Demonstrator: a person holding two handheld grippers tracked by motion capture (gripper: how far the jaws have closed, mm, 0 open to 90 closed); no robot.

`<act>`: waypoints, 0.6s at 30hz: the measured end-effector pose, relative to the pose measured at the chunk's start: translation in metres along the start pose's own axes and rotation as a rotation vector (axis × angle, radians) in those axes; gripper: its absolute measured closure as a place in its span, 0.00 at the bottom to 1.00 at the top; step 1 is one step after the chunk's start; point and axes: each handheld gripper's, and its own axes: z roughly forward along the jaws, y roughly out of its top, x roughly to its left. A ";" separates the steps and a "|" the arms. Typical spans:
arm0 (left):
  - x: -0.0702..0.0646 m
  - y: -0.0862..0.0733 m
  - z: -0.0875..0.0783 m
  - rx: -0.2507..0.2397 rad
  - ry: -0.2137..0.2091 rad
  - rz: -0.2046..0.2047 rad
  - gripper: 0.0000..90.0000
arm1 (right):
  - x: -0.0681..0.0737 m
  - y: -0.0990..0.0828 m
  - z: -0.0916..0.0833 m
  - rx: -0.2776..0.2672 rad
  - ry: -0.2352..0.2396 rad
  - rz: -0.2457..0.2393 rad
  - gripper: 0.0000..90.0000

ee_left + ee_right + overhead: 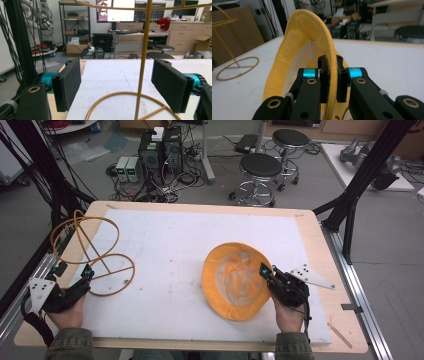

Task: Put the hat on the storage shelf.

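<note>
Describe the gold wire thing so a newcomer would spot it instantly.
Start at the white foam mat covering the wooden table, then go to its left edge. There stands the gold wire stand: a flat ring base, a thin upright rod, looped hoops on top. Unlike the soft yellow fabric hat to its right, it is bare wire.

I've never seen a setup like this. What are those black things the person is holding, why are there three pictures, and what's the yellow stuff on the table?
No robot here: a person holds a hand-operated clamp, called a gripper, in each hand. One picture comes from a camera above the table; the other two come from small cameras riding on each gripper, looking along its two black jaws. On the white-covered table stand a gold wire stand and a yellow hat, lying with its inside up. The right gripper is shut on the hat's brim, lifting that edge. The left gripper is open, its jaws on either side of the stand's upright rod without touching it.
</note>
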 end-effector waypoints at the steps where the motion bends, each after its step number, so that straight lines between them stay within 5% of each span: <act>1: 0.001 0.000 0.000 -0.001 0.002 -0.004 0.27 | 0.004 0.004 0.002 -0.048 -0.022 -0.033 0.94; 3: 0.001 0.000 -0.002 -0.004 0.003 -0.011 0.27 | 0.005 0.007 0.002 -0.072 -0.039 -0.051 0.94; 12: 0.000 0.000 -0.003 -0.010 -0.007 -0.025 0.27 | 0.019 0.038 0.006 -0.345 -0.094 -0.141 0.94; 18: 0.002 0.000 -0.004 -0.018 -0.004 -0.043 0.27 | 0.024 0.058 0.015 -0.393 -0.136 -0.158 0.94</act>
